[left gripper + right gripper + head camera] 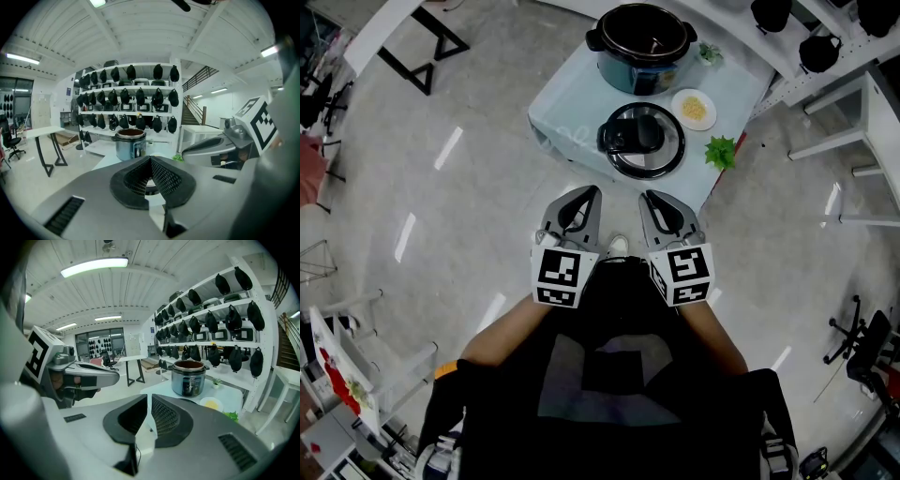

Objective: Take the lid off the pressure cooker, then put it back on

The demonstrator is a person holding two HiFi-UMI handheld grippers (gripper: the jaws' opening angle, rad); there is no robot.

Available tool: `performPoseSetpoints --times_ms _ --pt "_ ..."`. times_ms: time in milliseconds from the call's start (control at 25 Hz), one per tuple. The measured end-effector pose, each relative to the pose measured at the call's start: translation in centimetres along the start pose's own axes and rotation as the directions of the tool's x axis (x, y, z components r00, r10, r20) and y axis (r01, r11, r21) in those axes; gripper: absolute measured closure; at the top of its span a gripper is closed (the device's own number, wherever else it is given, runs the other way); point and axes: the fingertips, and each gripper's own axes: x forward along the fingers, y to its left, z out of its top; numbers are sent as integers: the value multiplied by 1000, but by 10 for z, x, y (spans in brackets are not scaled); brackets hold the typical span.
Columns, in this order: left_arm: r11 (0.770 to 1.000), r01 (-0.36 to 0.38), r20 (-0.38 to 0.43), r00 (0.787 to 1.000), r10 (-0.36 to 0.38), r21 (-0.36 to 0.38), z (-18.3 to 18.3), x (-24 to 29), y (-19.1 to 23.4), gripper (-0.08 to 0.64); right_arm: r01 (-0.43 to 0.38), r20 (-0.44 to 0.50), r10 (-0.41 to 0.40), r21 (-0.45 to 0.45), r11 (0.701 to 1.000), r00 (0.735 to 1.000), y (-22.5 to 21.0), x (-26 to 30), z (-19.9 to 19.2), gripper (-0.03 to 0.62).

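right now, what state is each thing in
pressure cooker: open, lid off, upright on the table
lid: off the cooker, lying flat on the table in front of it
small plate: holds yellow food, beside the lid
left gripper: shut, empty, short of the table
right gripper: shut, empty, short of the table

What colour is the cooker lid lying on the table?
The lid is mostly black; best in the head view.
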Motion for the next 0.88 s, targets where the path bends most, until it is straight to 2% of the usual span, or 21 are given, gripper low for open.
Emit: performPoseSetpoints --times_ms 600,880 --pt "999 8 7 1000 -8 34 11 4 8 552 40 8 -41 18 999 999 -10 6 4 549" --pt "994 90 -9 996 -89 63 19 35 32 552 132 -8 -132 57 990 991 -26 35 13 548"
